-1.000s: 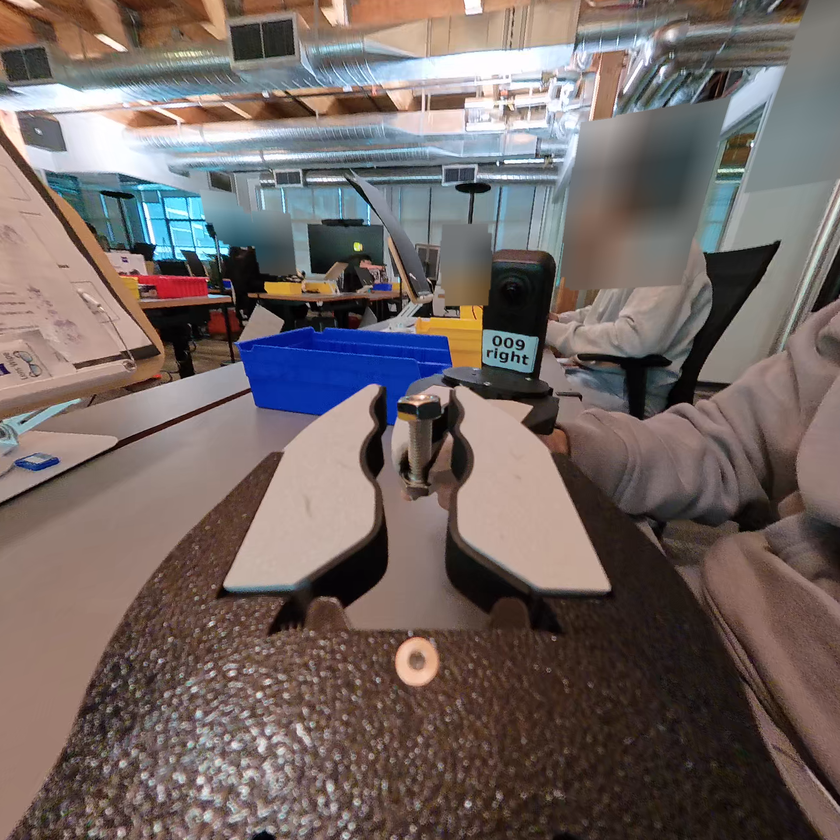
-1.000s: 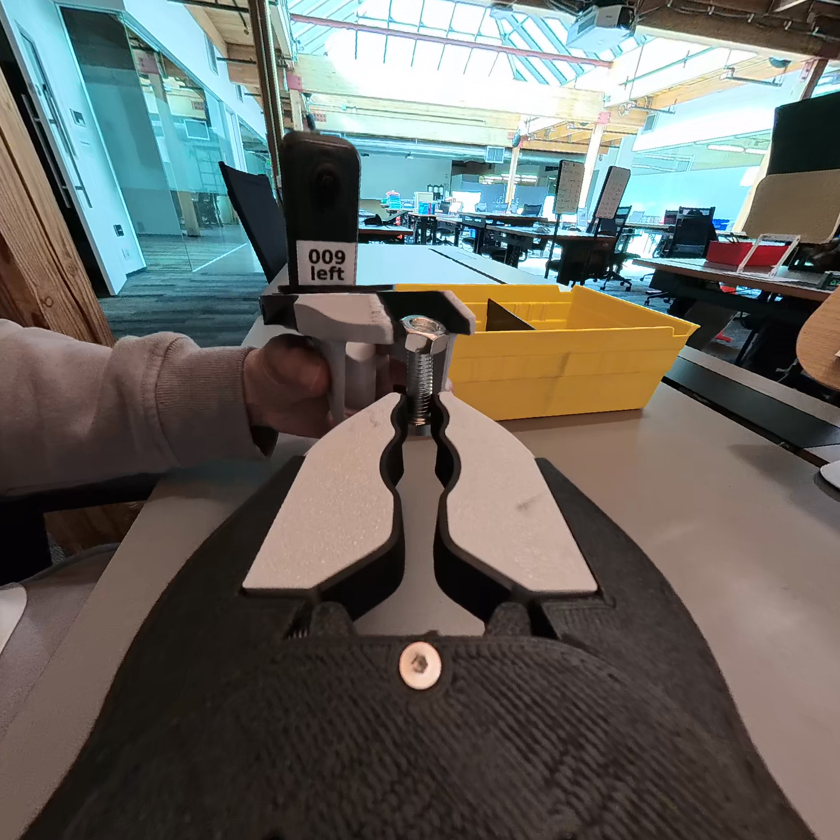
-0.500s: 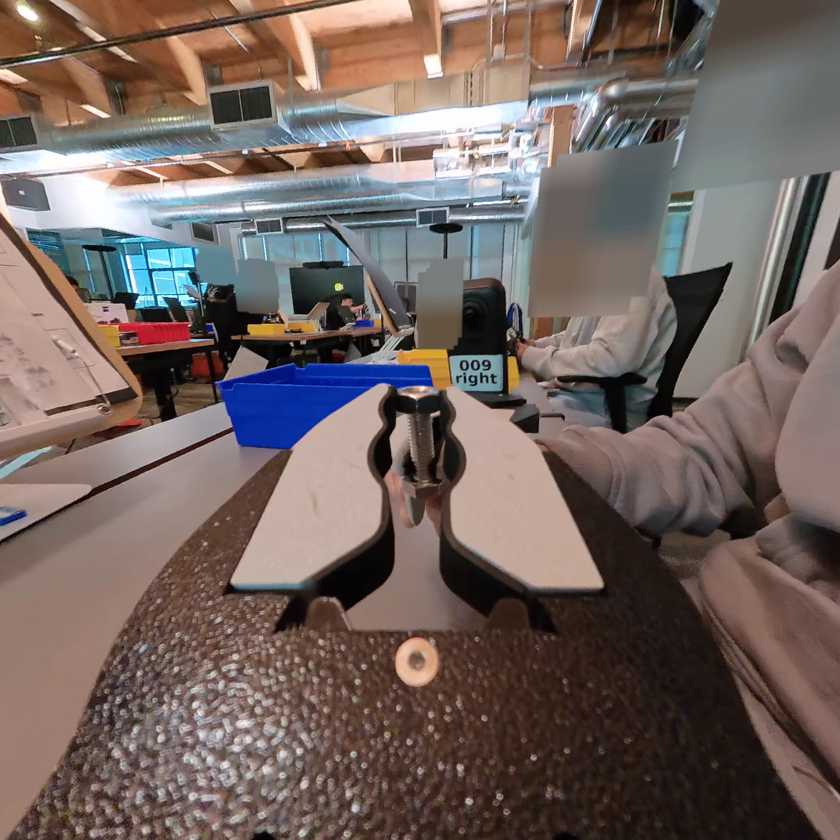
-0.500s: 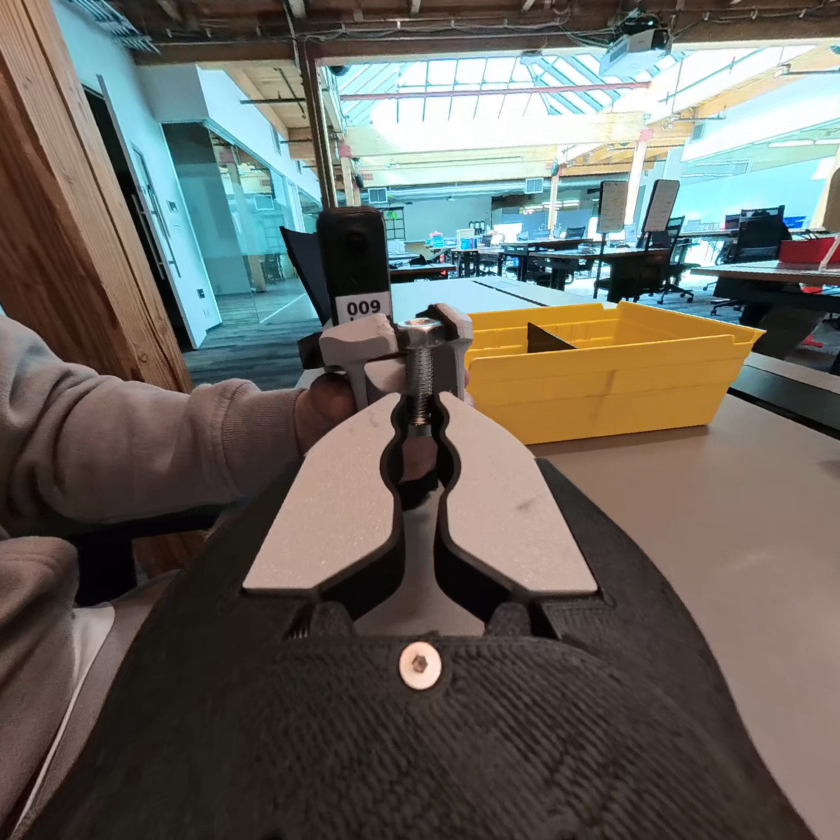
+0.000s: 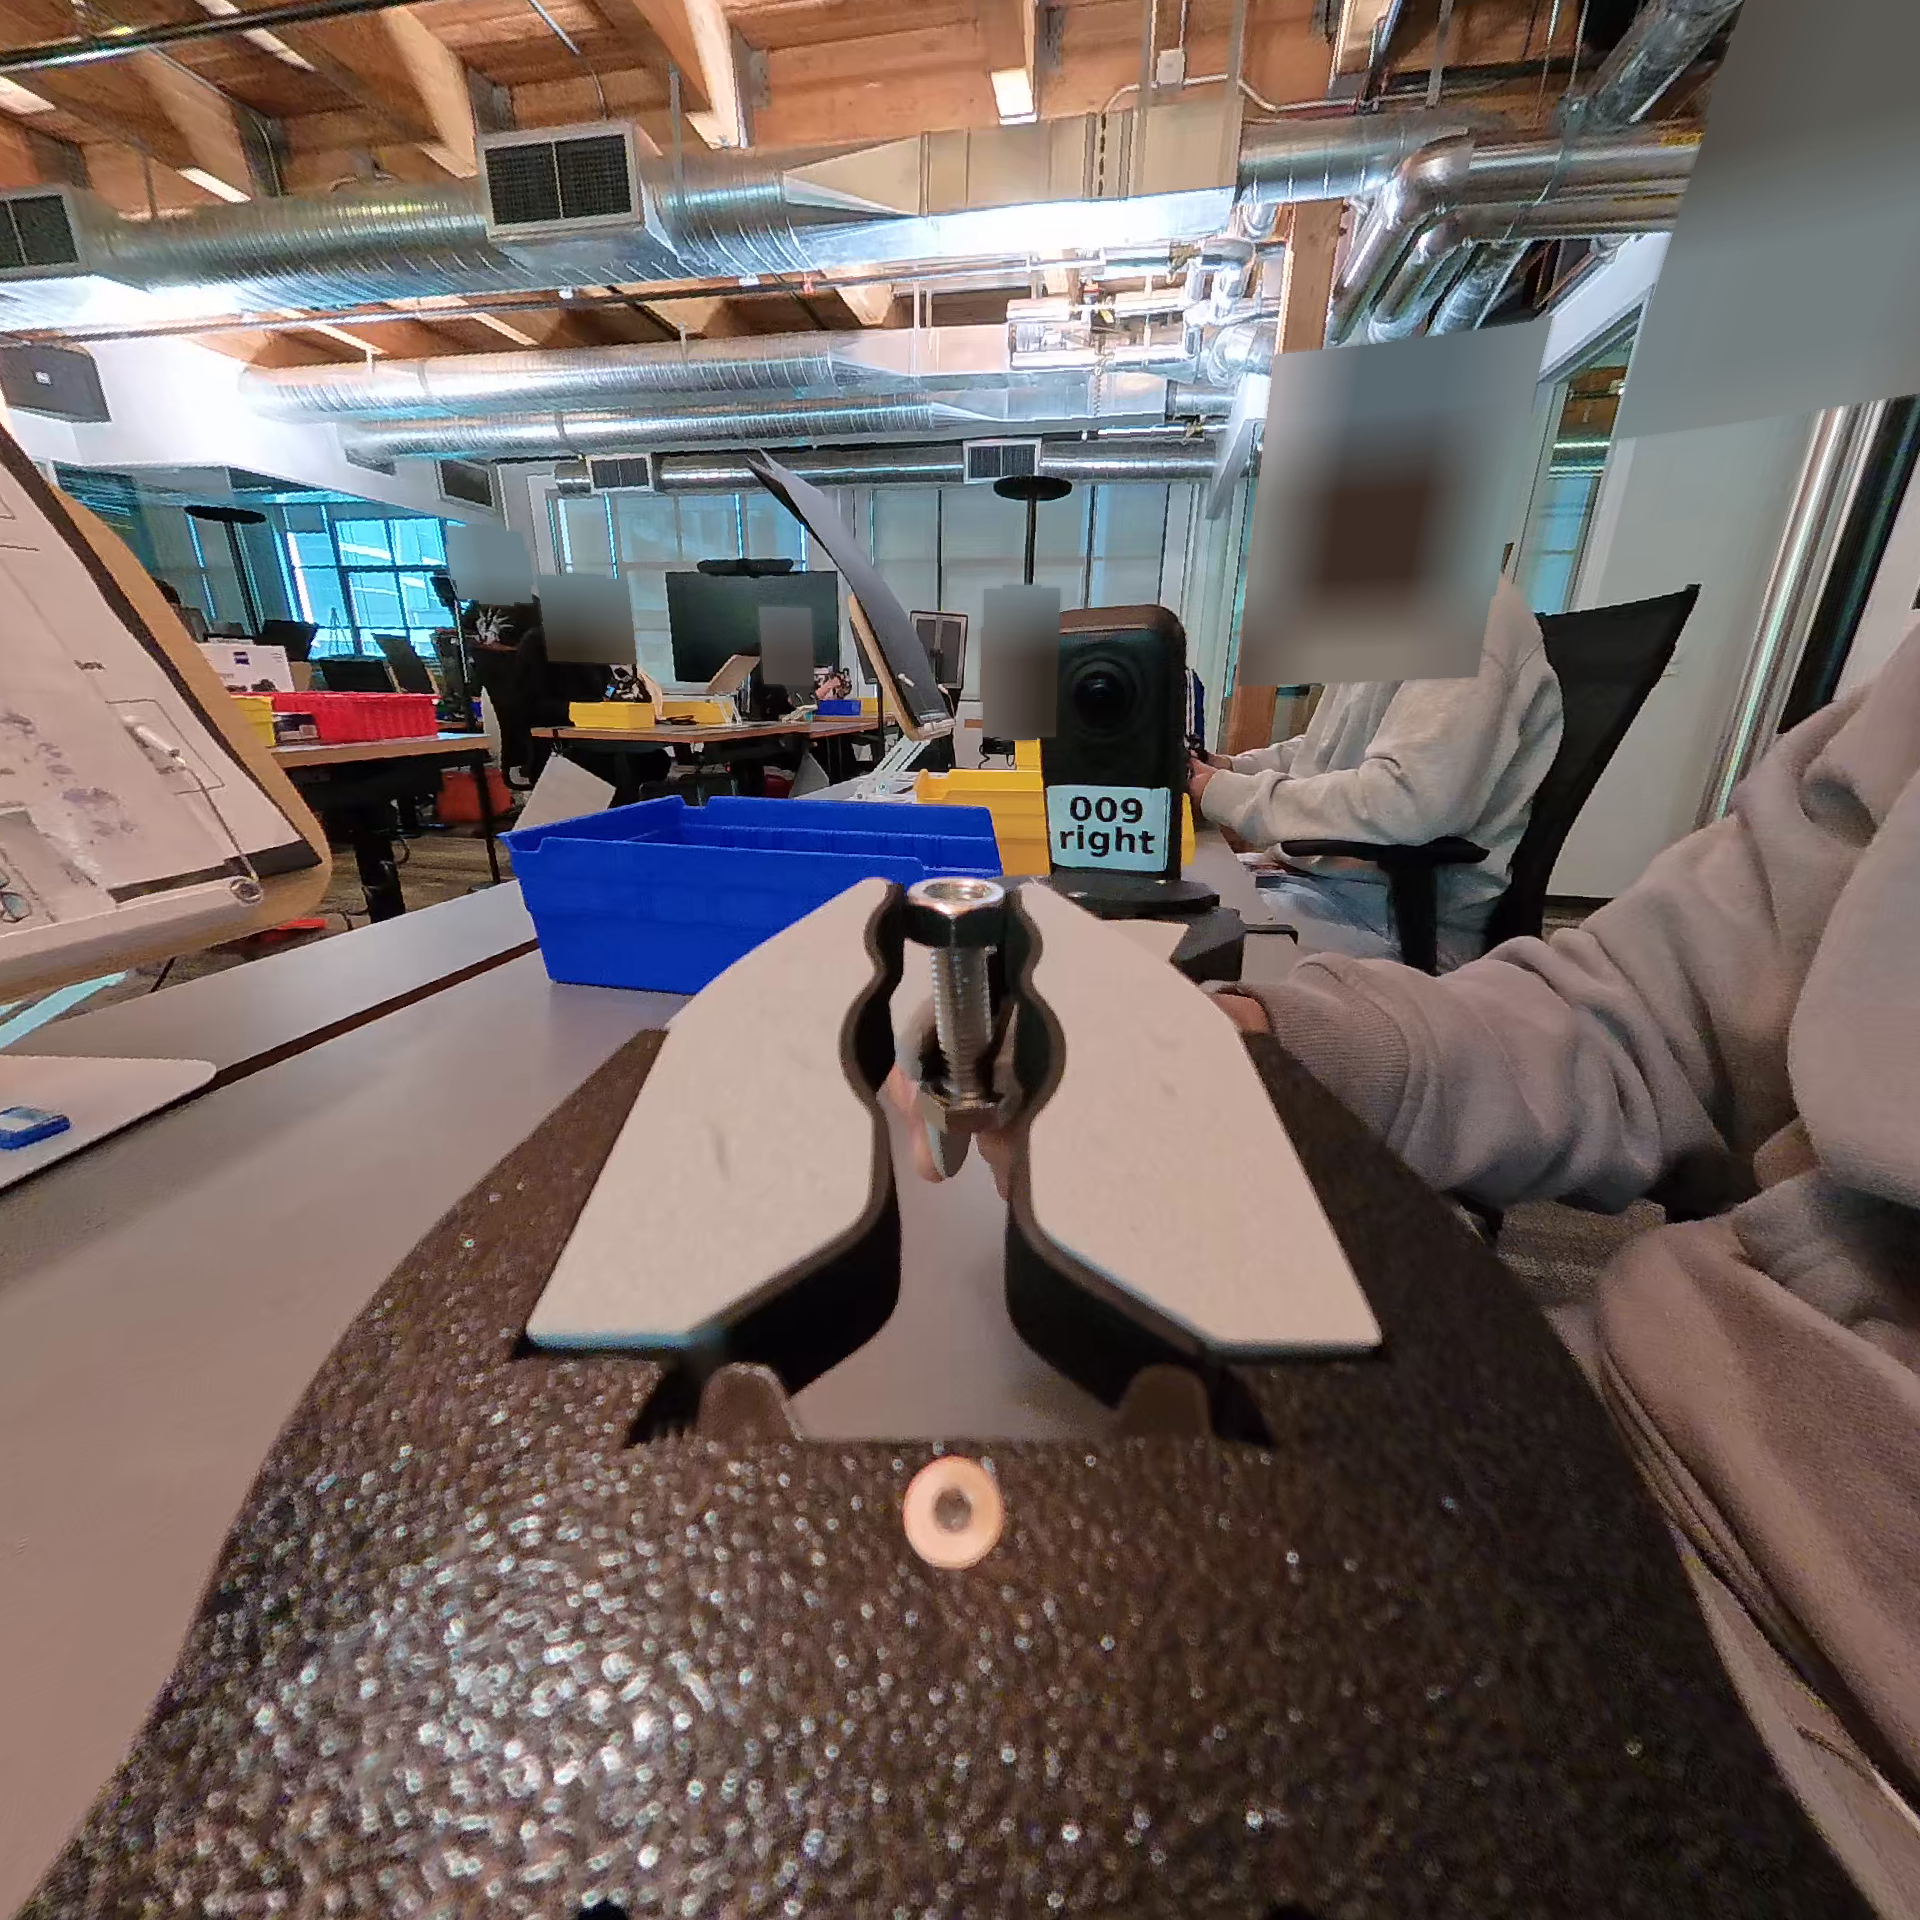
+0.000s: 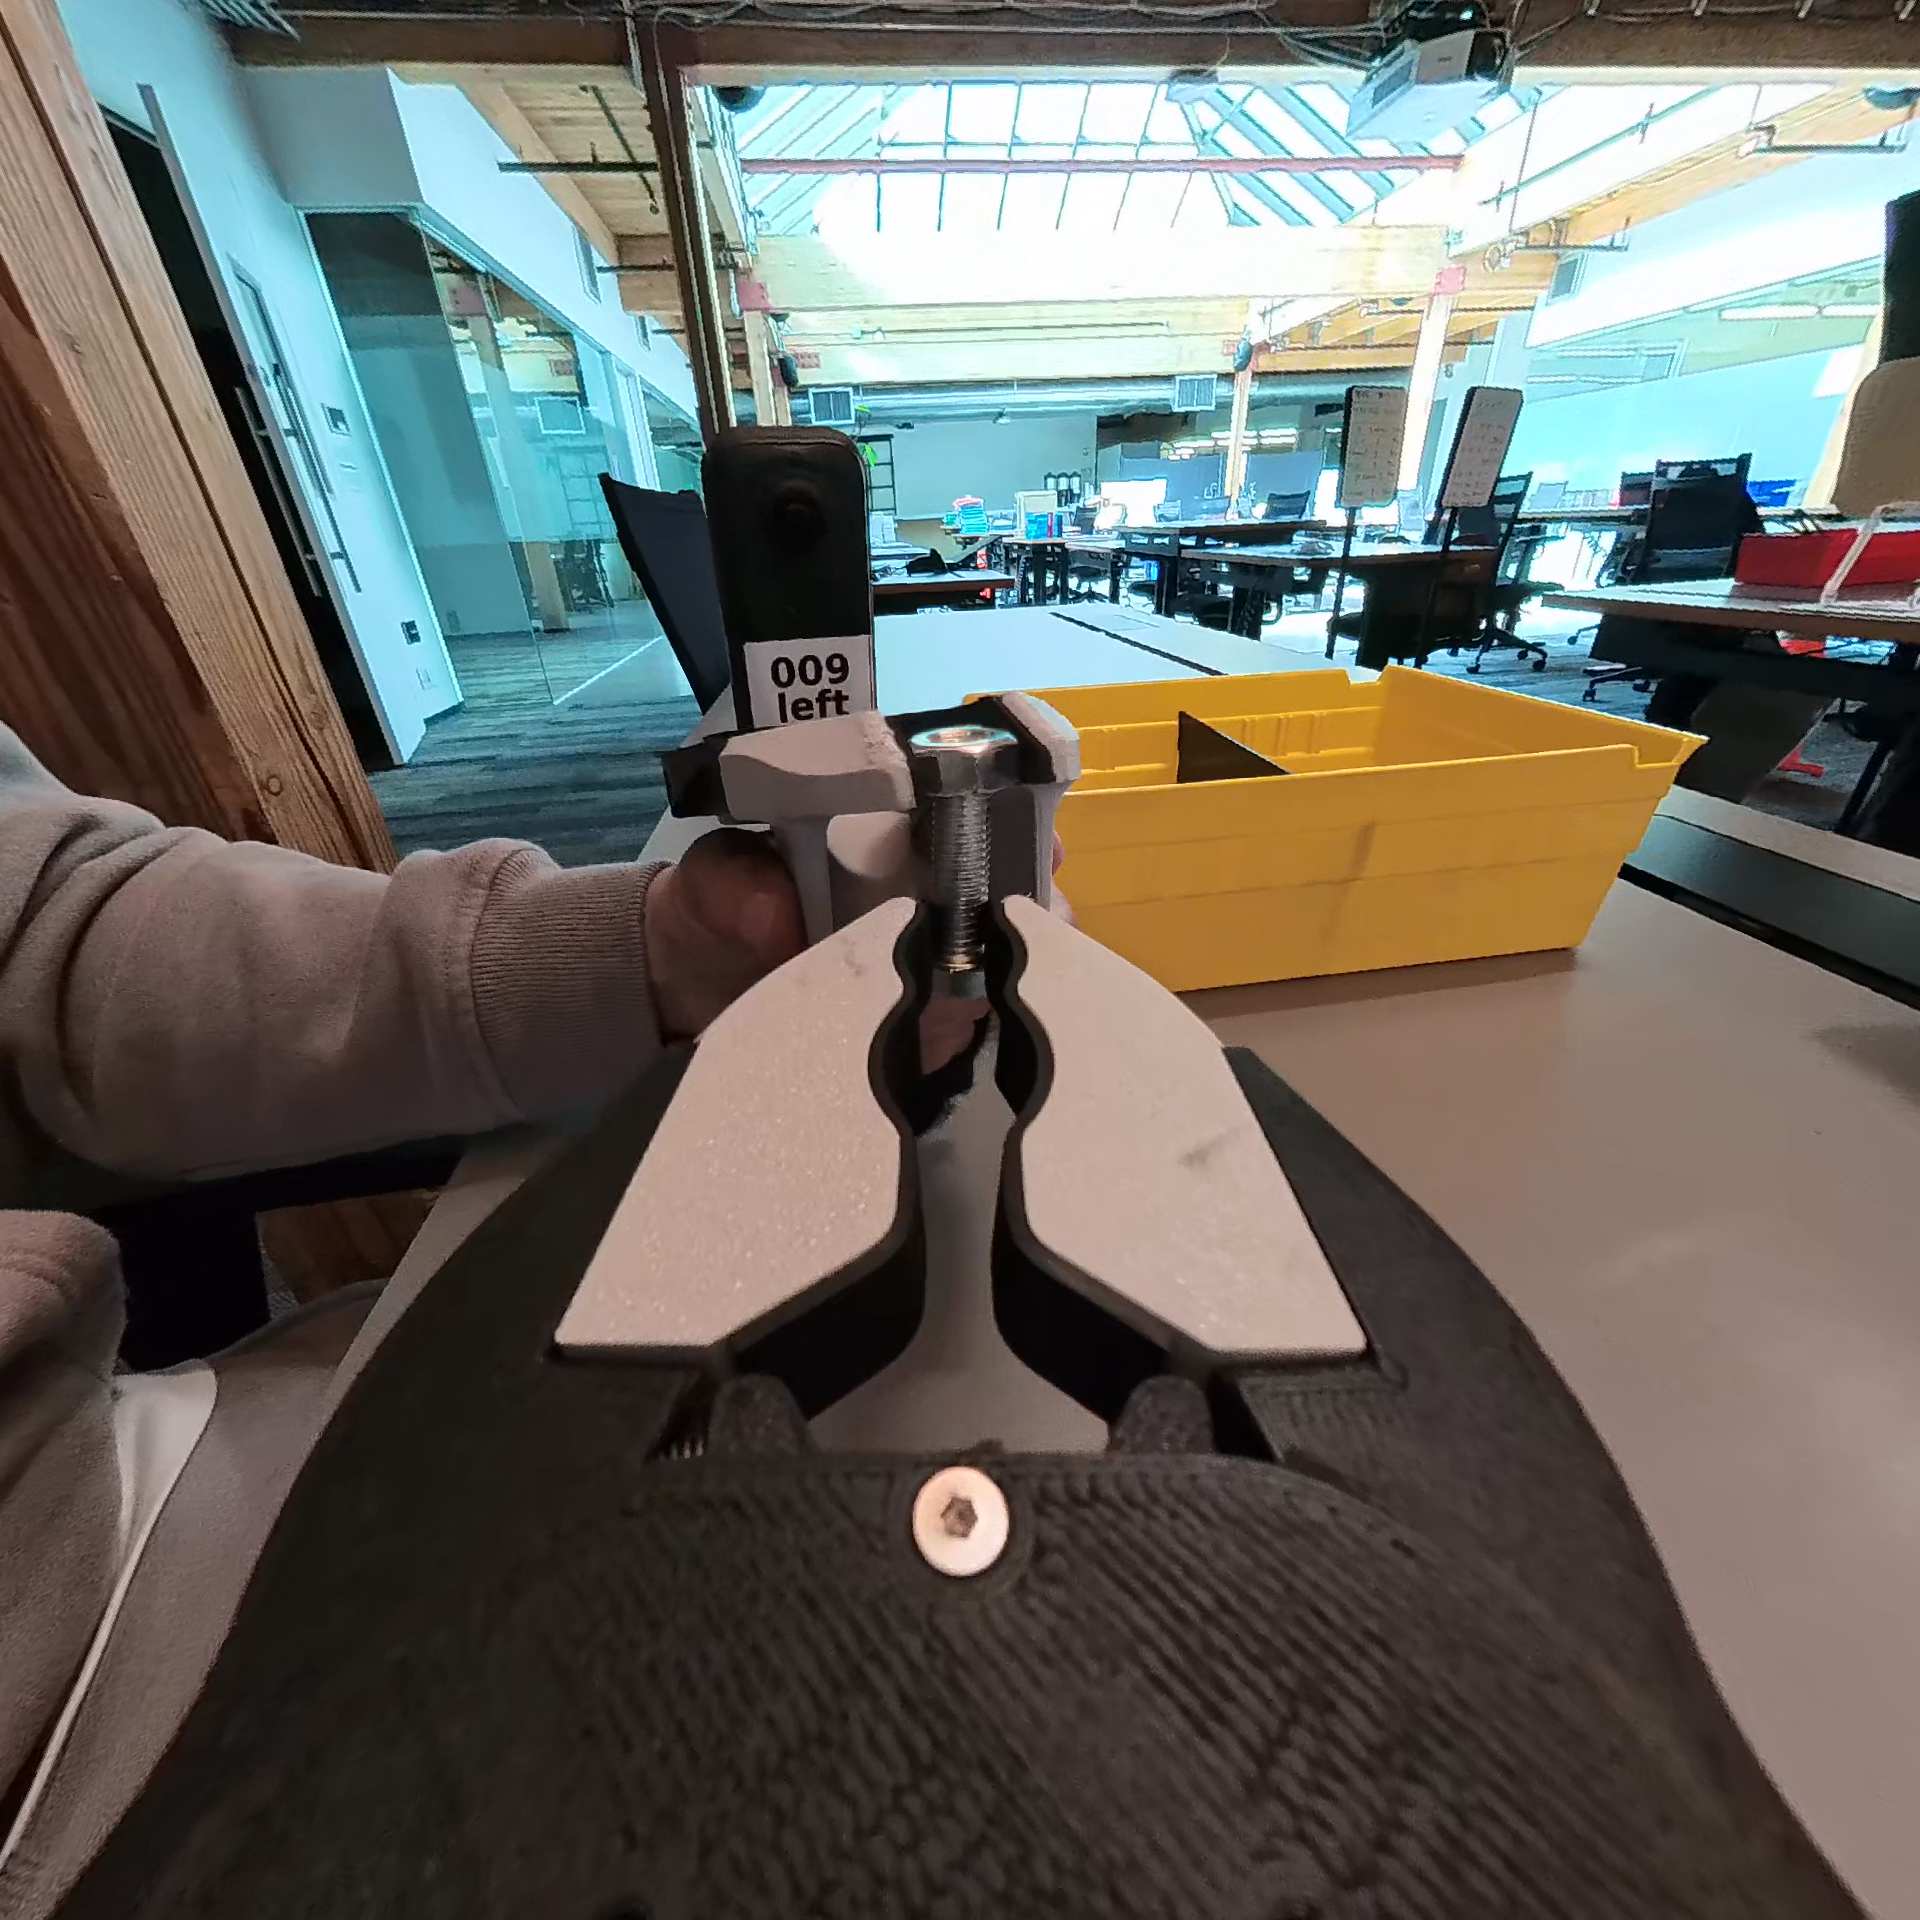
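Note:
A silver hex bolt (image 5: 961,987) stands upright above the grey table (image 5: 260,1039), held between both grippers. My left gripper (image 5: 956,914) is shut on the bolt's hex head. The right wrist view shows the left gripper's grey fingers (image 6: 821,769) pressing on the head from both sides. My right gripper (image 6: 961,930) is shut on the lower threaded shank of the bolt (image 6: 961,842). A nut (image 5: 966,1091) sits at the bolt's lower end. The two grippers face each other, tip to tip.
A blue bin (image 5: 727,904) stands behind the left gripper on the table. A yellow bin (image 6: 1351,831) with a black divider stands to the right of the bolt. A tilted document stand (image 5: 104,779) is at far left. A seated person (image 5: 1403,779) is behind. Left and right tips are no more than a few centimetres apart.
A second ago my left gripper's jaws stood open around the bolt; they have since closed on its head. The right gripper kept its hold on the shank. Both views shifted slightly.

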Tool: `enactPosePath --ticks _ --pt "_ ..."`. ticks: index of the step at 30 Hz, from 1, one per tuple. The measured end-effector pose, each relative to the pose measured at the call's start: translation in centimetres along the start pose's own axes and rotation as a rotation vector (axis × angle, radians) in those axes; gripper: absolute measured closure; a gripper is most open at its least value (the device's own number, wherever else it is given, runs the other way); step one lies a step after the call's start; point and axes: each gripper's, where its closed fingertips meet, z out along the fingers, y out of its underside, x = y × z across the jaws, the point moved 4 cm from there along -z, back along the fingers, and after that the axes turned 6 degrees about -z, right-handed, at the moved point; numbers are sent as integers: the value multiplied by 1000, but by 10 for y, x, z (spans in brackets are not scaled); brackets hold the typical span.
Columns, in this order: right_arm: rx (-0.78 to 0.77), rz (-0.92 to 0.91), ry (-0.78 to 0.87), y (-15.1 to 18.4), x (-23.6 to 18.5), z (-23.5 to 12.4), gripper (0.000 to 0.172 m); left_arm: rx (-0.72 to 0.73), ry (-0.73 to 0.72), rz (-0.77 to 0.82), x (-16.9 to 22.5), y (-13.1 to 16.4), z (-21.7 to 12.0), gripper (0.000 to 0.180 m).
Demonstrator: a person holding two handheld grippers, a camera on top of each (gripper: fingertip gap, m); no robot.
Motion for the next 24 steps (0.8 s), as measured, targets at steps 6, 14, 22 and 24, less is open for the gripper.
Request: enactPosePath --ticks 6,14,22,24 --pt "-15 -16 7 1 0 0 163 -7 -3 -25 -1 1 -1 162" --pt "-33 -33 27 3 3 0 163 -86 -30 -9 -3 3 1 163" --pt "-83 -78 63 8 6 0 162 -280 -94 -17 -6 4 1 163" --pt "-94 -91 68 9 6 0 162 -330 -104 -37 -6 4 1 163"
